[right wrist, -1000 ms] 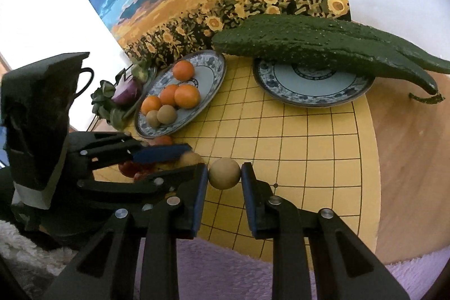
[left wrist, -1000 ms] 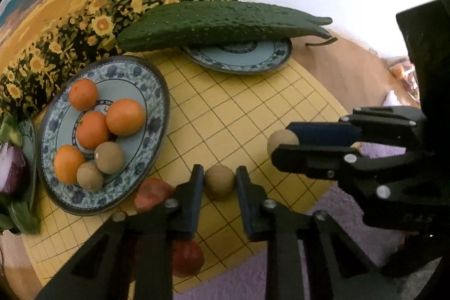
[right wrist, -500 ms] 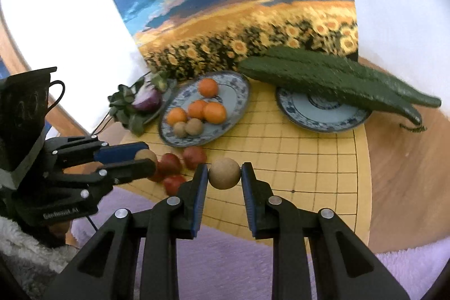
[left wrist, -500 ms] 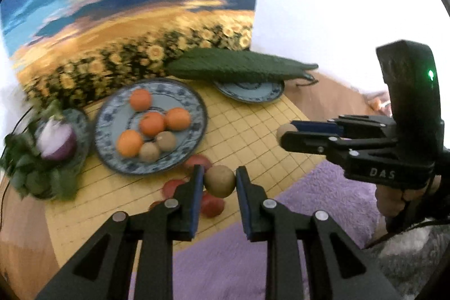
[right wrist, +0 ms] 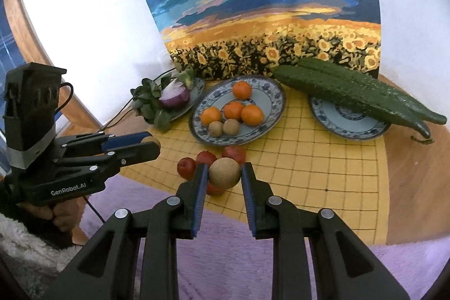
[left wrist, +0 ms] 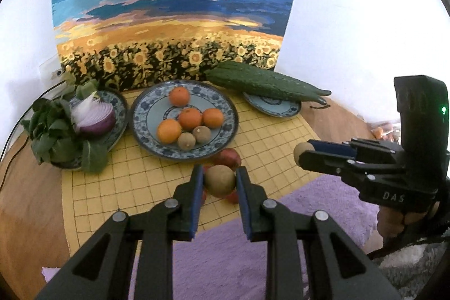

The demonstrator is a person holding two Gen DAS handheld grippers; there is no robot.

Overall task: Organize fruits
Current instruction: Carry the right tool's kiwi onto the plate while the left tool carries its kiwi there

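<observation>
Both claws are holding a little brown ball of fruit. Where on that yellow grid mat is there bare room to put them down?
The widest bare patch of the mat lies right of the red fruits, in front of the cucumber plate. A narrower strip runs below the onion plate. The middle plate is crowded with oranges and brown fruits, bare only along its right side.

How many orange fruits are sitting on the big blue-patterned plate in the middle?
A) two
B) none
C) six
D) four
D: the big blue-patterned plate holds four round orange fruits, one near the back and three clustered in the middle, next to two small brown round fruits.
</observation>
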